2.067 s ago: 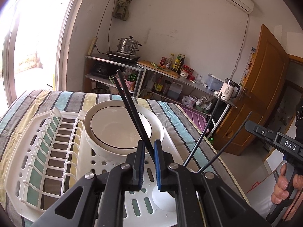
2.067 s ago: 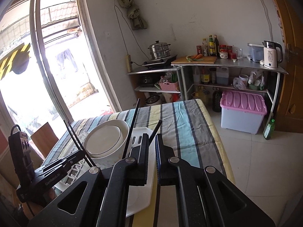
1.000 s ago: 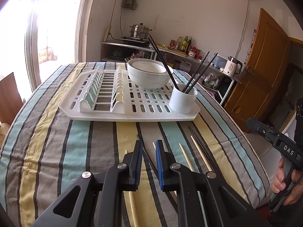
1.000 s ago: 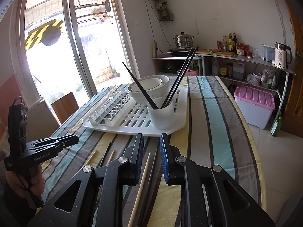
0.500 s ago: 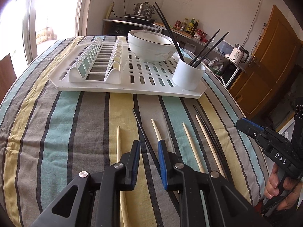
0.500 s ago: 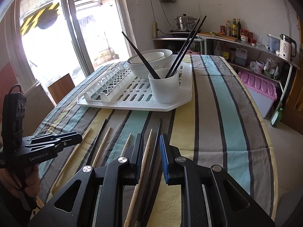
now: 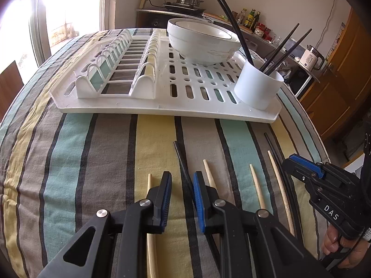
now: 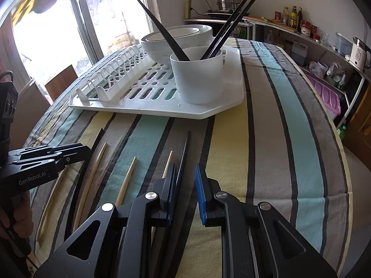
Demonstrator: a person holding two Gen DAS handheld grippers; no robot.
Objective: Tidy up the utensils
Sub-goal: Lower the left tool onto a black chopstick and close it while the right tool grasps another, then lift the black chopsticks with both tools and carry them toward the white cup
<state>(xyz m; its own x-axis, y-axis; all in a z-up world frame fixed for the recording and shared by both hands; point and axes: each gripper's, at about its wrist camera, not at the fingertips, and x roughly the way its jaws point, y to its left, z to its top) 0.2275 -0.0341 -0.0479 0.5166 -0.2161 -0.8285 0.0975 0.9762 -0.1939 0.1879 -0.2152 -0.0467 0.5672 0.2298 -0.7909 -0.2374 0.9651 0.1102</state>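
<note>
Several wooden and black chopsticks lie side by side on the striped tablecloth (image 7: 92, 153). My left gripper (image 7: 182, 178) hangs low over them, open narrowly, with a black chopstick (image 7: 182, 159) lying on the cloth between its fingers, not pinched. My right gripper (image 8: 185, 173) is likewise narrowly open astride another black chopstick (image 8: 184, 150), which runs close along its left finger. A wooden chopstick (image 8: 167, 163) lies just left of it. The white cup (image 7: 257, 88) on the drying rack (image 7: 139, 108) holds several black chopsticks. In the left wrist view the right gripper (image 7: 301, 164) appears at the right edge.
Stacked white bowls (image 7: 204, 44) sit at the back of the rack, whose plate slots (image 7: 111, 69) are on its left. The table edge drops off at the right (image 8: 343, 162). Shelves with a pot, bottles and a kettle (image 7: 310, 58) line the far wall.
Both grippers have come down and tilted toward the cloth, ending over the loose chopsticks in front of the rack. The left jaws stand slightly wider than a second ago.
</note>
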